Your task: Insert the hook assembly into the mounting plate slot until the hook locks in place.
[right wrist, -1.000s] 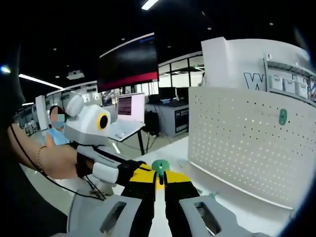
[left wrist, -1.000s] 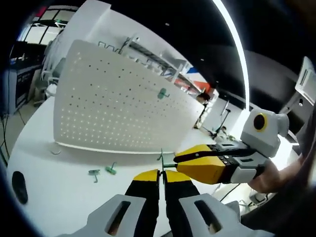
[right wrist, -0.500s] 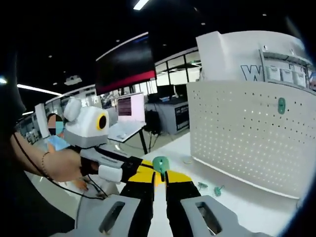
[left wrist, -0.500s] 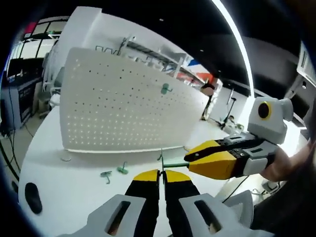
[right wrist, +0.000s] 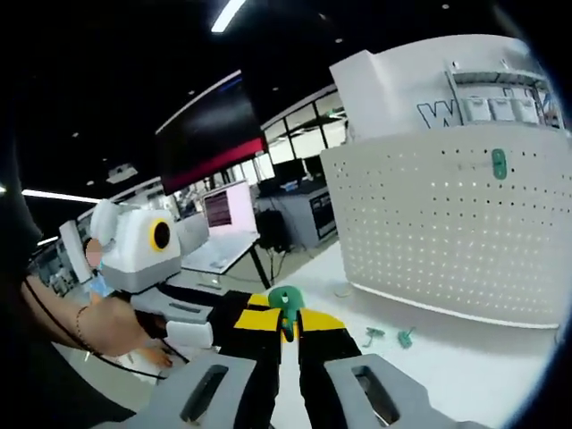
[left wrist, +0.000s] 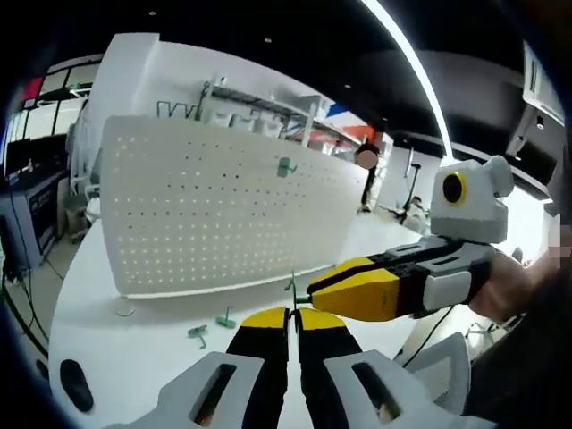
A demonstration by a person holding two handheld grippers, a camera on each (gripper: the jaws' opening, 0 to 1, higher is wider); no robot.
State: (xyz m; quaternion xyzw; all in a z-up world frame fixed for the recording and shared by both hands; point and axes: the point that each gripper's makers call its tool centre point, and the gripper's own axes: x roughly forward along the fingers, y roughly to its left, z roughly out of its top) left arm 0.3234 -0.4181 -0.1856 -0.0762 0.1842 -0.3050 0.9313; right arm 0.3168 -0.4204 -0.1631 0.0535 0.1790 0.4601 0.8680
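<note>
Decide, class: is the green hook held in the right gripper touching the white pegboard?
Apart. In the right gripper view the green hook sits pinched at the right gripper tips, with bare white table showing between it and the pegboard standing further back.

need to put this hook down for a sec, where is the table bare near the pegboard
Bare white table lies left of the two loose green hooks, out toward the table's edge. The strip along the pegboard foot is free too. It is crowded where the left gripper and right gripper meet on a green hook.
</note>
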